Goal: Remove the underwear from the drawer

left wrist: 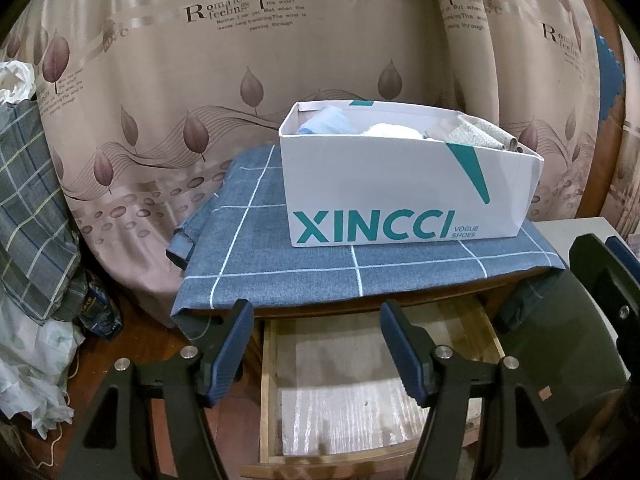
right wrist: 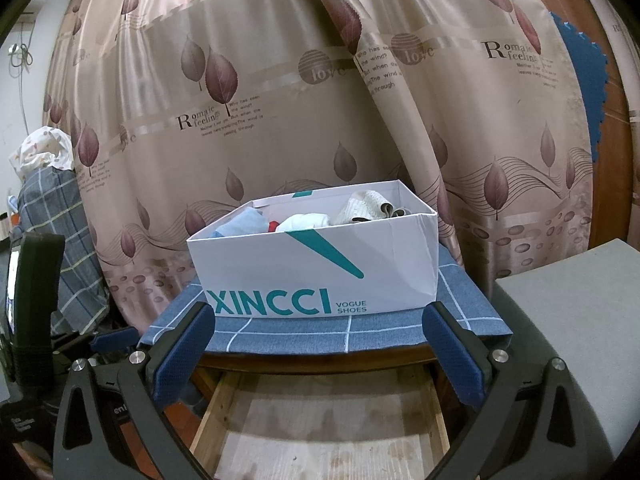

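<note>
Landmark: white shoebox [left wrist: 400, 184] marked XINCCI, sitting on the blue checked cloth [left wrist: 280, 256] that covers the cabinet top. Drawer [left wrist: 340, 396] is pulled out directly below the shoebox; we see only its pale liner, no garment in the part that shows. Folded fabric items sit inside the shoebox: light blue piece [right wrist: 244, 222] at its left end, white piece [right wrist: 306, 222] mid, patterned cream piece [right wrist: 368, 208] at its right end. We can't tell which are underwear. Our left gripper [left wrist: 316, 344] hangs below the shoebox, over the drawer, jaws partly apart, nothing between the pads. Our right gripper [right wrist: 320, 352] is also below the shoebox, jaws spread wide, nothing held. Leaf-print curtain [left wrist: 160, 120] hangs behind the shoebox.
</note>
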The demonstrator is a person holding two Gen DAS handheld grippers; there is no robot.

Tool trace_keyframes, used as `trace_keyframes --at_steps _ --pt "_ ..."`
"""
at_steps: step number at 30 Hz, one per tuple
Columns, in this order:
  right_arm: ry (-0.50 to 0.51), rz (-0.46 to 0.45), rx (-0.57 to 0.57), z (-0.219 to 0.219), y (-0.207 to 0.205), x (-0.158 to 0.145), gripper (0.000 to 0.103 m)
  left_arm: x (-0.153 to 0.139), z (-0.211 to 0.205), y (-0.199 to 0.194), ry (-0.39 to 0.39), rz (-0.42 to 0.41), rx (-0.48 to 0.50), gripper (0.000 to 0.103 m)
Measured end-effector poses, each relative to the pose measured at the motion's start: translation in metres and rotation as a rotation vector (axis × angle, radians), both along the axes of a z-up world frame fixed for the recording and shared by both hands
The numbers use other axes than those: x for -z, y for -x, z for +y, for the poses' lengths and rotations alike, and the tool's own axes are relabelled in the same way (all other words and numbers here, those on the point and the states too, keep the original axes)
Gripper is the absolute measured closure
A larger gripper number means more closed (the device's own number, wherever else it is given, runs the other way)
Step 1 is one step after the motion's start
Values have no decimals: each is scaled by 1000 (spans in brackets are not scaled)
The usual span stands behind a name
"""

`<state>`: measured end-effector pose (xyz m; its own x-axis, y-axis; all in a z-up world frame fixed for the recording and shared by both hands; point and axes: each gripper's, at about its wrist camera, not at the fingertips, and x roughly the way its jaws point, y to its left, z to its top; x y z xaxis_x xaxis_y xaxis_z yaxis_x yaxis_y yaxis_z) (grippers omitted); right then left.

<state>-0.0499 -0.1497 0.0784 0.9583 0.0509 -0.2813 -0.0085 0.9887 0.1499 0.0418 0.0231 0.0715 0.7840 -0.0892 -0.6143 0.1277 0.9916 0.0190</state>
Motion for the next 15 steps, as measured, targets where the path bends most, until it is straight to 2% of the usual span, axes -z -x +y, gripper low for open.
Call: trace_keyframes --at_steps 15 --pt "1 1 -2 0 0 0 0 2 0 -1 -2 9 5 35"
